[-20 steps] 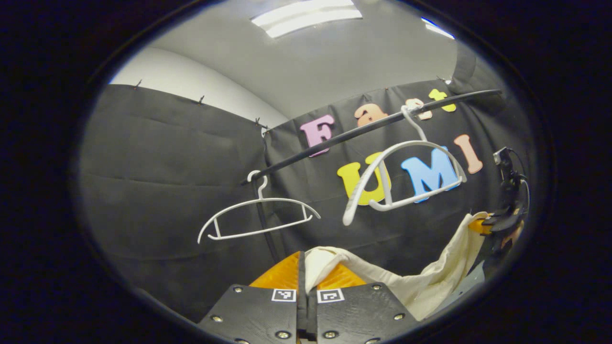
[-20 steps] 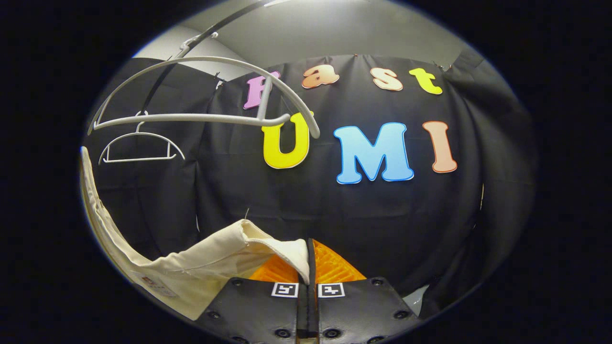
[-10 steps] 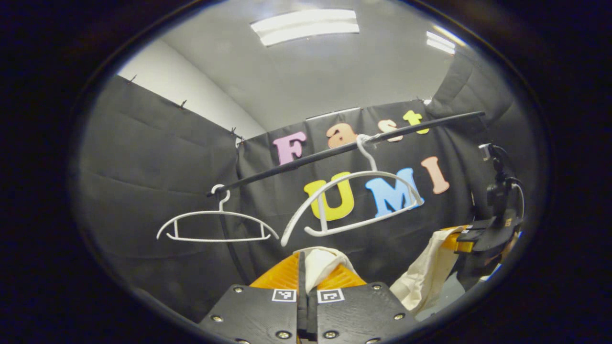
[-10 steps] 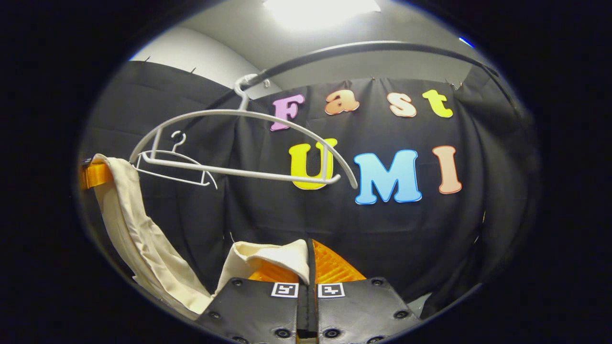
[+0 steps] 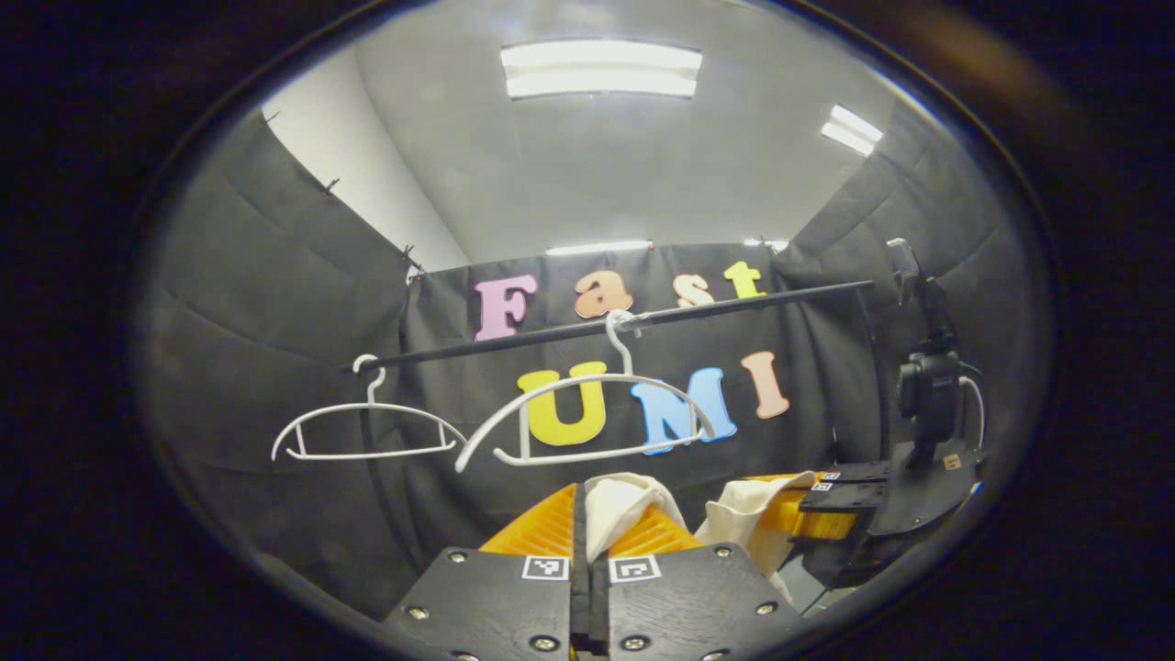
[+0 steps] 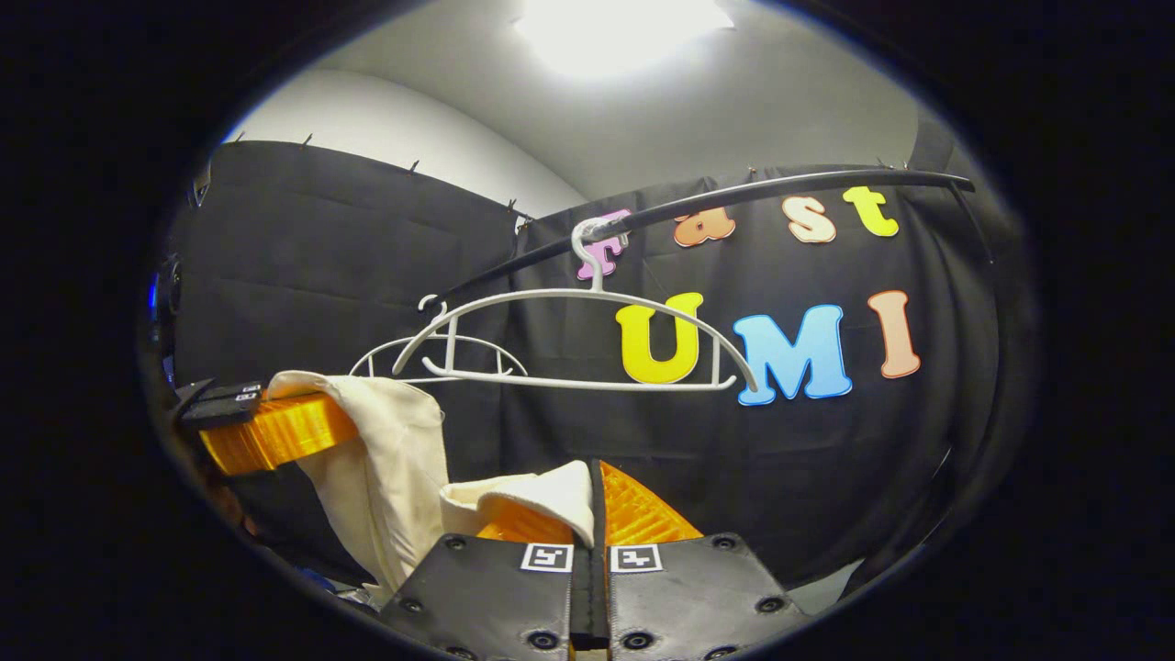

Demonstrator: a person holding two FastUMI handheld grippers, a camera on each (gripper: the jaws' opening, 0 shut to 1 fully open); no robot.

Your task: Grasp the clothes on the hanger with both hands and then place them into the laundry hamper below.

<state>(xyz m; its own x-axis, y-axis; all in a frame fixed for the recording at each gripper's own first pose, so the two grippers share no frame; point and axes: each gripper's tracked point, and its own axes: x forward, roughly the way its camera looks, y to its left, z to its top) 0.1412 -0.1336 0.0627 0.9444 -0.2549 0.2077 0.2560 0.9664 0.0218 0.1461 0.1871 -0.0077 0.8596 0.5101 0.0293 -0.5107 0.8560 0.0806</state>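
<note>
A cream garment [image 5: 624,500] hangs slack between both grippers, off the hangers. My left gripper [image 5: 587,514] is shut on one edge of it, a fold bulging between the orange fingers [image 5: 542,528]. My right gripper [image 6: 595,500] is shut on the other edge of the garment [image 6: 542,496]. In the left gripper view the right gripper [image 5: 808,509] shows at lower right with cloth draped from it. In the right gripper view the left gripper [image 6: 275,431] shows at left, and the garment [image 6: 386,468] falls from it. The hamper is hidden below.
Two bare white hangers hang on a black rail [image 5: 643,321]: one near [image 5: 587,418], one farther left [image 5: 367,431]. In the right gripper view the near hanger [image 6: 587,340] hangs just above the grippers, the rail [image 6: 734,197] over it. Black cloth walls surround the space.
Both grippers have pulled back and down from the rail with the garment. The two grippers have come closer together, so the cloth between them bunches. The near hanger has swung level.
</note>
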